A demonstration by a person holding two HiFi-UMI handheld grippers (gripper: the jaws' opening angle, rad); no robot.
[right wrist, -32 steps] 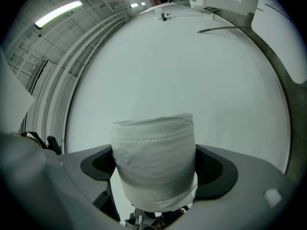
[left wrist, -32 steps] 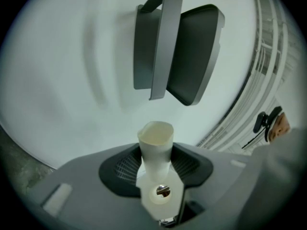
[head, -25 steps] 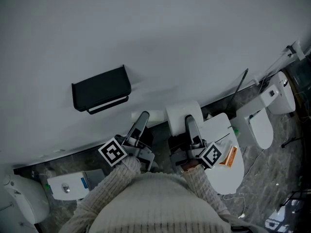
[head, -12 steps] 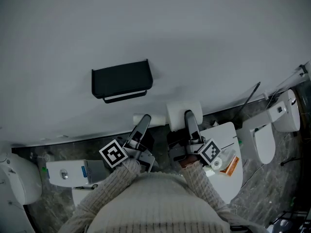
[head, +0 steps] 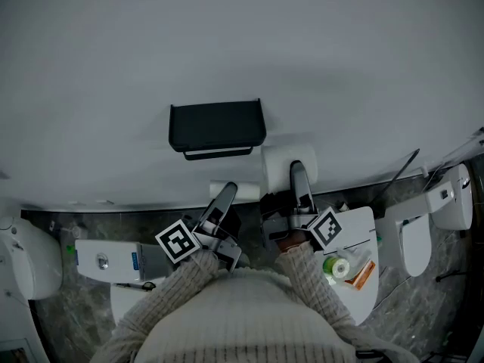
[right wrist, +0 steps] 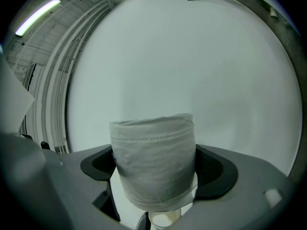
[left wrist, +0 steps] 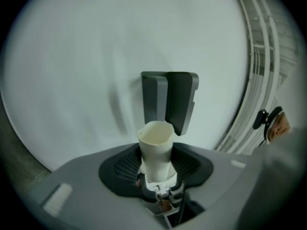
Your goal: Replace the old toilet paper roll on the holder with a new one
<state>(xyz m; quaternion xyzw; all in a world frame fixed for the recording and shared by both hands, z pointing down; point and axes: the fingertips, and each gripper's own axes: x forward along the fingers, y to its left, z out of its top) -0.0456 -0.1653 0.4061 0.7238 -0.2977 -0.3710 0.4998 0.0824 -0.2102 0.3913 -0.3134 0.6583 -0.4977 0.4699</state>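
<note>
Toilet paper roll, full, white, quilted: your right gripper pinches it, one jaw pressed in on each side of the paper. Your left gripper is closed on a bare cream cardboard tube, which stands up between the ribbed pads, its open end slightly squashed.

Holder, black, box-shaped with a flat lid, is fixed to the pale wall. It sits just beyond both grippers and touches neither load.

Progress, as judged: the spent core is already off the holder and the replacement is in hand, so roughly half is done. Still to do: seat the full roll on the holder's bar, then drop the empty tube somewhere.

Hard to read:
- The right pads' contact faces are covered by the roll.
- The bar under the holder's lid shows only as a thin line in the dim head view, so you cannot tell how it opens or which end is free.
- The left gripper view shows the holder side-on, with its underside not visible.
- The floor fixtures are cut off at the picture's edges.
</note>
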